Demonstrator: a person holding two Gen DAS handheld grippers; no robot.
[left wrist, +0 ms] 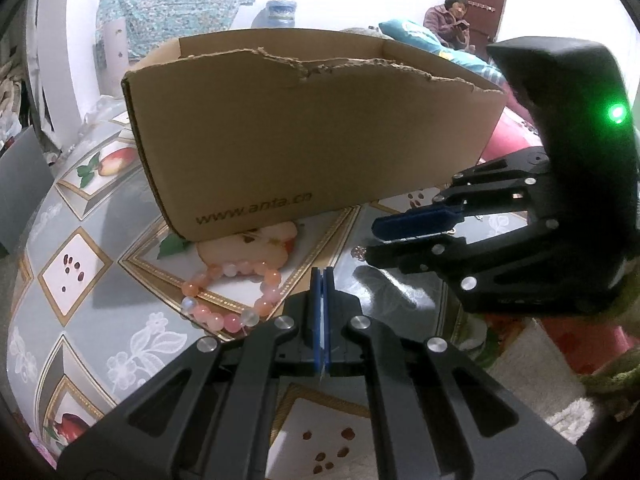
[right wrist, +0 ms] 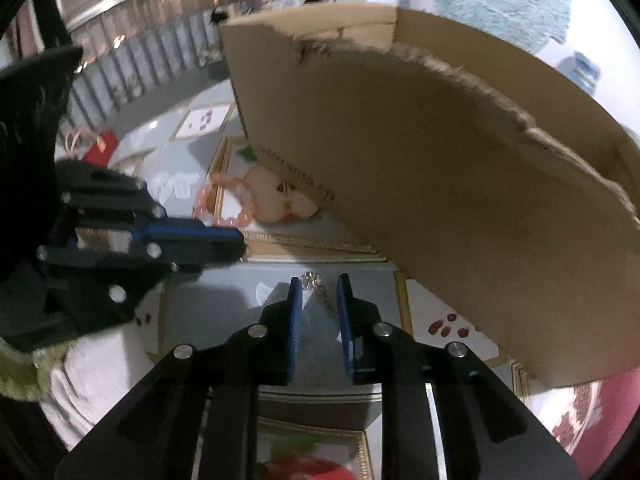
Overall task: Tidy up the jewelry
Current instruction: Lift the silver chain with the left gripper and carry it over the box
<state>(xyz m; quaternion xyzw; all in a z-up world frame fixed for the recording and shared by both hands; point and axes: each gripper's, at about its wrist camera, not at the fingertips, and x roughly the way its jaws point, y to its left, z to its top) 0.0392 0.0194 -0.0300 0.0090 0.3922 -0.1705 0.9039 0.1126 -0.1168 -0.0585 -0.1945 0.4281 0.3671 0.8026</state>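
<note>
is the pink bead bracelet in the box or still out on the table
Out. The bracelet lies flat on the tablecloth in front of the cardboard box, outside its wall, with neither gripper touching it.

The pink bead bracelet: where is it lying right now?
The pink bead bracelet lies on the patterned tablecloth just in front of the cardboard box, left of the closed left tongs in the left wrist view.
</note>
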